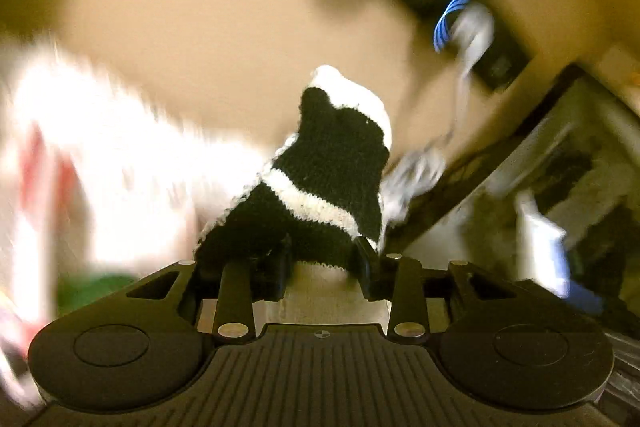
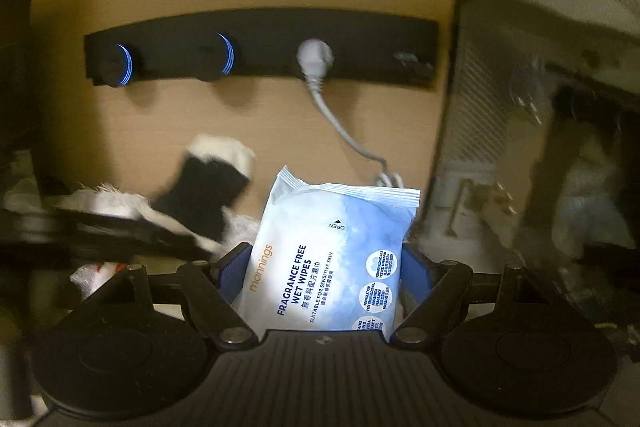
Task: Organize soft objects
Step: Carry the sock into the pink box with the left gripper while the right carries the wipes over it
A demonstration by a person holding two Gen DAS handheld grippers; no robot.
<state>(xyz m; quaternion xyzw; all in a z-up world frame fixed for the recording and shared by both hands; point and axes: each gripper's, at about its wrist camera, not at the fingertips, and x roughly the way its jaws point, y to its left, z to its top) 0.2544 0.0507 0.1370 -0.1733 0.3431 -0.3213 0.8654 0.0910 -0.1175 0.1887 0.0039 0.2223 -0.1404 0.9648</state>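
Currently clamped in right gripper (image 2: 326, 263): blue-white plastic wet-wipes pack (image 2: 332, 259). Between left gripper (image 1: 326, 261) fingers: black-and-white knitted sock (image 1: 320, 179); grip unconfirmable.

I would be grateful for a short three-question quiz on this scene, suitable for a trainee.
1. True or false: the right gripper holds a glass bottle.
2. Which item sits between the fingers of the left gripper? A) a red mug B) a black and white knitted sock C) a metal spoon
3. Fill in: the white plug sits in a black ____ on the wall.

Key:
1. False; it holds a pack of wet wipes.
2. B.
3. Power strip; its white cable hangs down behind the wipes.
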